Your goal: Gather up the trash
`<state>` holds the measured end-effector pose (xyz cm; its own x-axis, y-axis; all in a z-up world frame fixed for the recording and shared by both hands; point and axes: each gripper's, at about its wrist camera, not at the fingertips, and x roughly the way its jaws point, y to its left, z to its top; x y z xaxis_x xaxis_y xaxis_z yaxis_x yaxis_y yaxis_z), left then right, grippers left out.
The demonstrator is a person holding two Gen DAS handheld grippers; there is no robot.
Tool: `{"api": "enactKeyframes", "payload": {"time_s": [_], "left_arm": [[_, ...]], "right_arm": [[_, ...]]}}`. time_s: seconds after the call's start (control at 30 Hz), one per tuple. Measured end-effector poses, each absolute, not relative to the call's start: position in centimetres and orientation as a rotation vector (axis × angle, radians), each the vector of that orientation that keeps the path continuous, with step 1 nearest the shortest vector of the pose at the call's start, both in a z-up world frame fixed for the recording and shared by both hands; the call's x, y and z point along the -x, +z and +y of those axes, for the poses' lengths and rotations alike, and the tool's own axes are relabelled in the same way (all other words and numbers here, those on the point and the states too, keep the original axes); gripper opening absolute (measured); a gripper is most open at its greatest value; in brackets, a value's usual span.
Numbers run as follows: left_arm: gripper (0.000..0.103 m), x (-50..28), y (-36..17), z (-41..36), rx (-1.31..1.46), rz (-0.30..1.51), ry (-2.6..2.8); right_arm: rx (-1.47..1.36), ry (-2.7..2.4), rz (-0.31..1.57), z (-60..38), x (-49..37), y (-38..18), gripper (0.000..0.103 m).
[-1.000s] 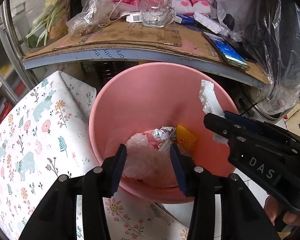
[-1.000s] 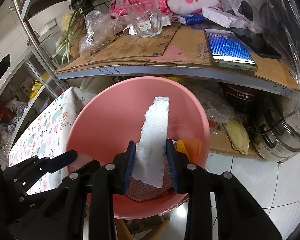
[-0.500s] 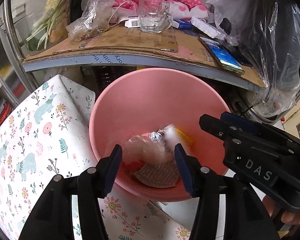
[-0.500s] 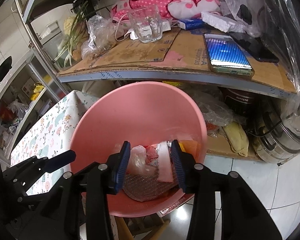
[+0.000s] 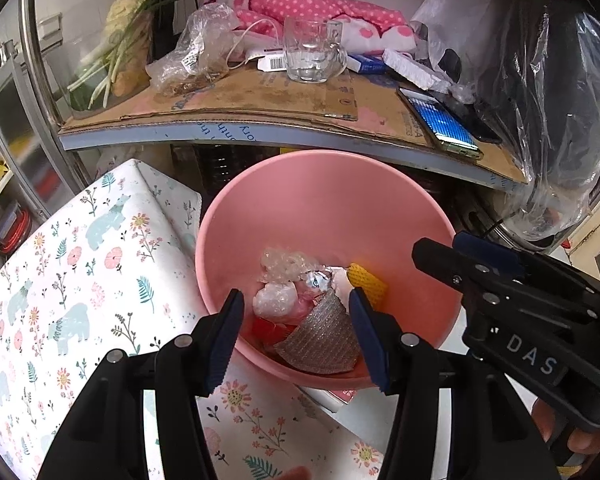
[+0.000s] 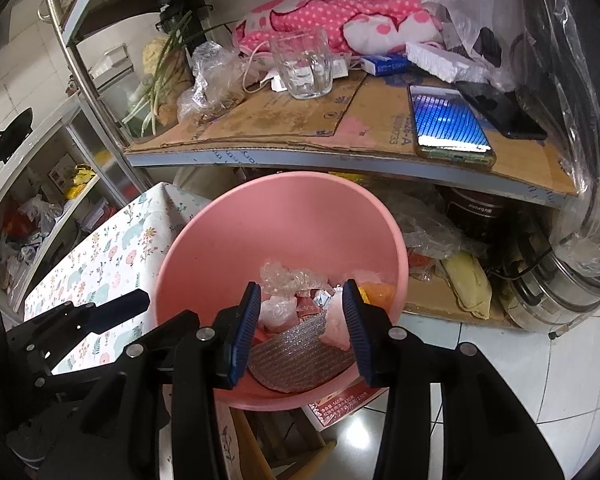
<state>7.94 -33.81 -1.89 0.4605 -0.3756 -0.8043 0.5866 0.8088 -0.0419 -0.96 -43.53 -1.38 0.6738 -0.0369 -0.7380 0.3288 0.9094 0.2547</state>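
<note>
Left wrist view: left gripper (image 5: 296,334) hangs over the near rim of the pink basin (image 5: 324,184), fingers released, nothing between; they've just been opening. Trash pile (image 5: 304,304) lies straight below/ahead, inside the basin. Right gripper (image 5: 460,256) sits at the basin's right rim.

Right wrist view: right gripper (image 6: 302,322) also over the basin (image 6: 284,200), fingers apart, just opened, empty. White foam strip (image 6: 336,326) lies in the basin by the right finger. Count: 1 basin, 2 grippers, trash approx. 6 bits. More foam (image 6: 440,60) on shelf beyond the basin, nearer the right gripper.
</note>
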Motion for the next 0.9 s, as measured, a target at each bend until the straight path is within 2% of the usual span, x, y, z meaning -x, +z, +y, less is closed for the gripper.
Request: {"api": "enactKeyframes", "payload": {"time_s": [0.6, 0.9], "left_arm": [[0.054, -6.7, -0.2, -32.4, -0.210, 0.876, -0.585], [0.054, -5.4, 0.9, -31.5, -0.191, 0.846, -0.589]], "right_arm": [[-0.303, -0.258, 0.725, -42.2, 4.3, 1.8, 0.043], [-0.297, -0.266, 0.736, -41.2, 5.7, 1.2, 0.043]]}}
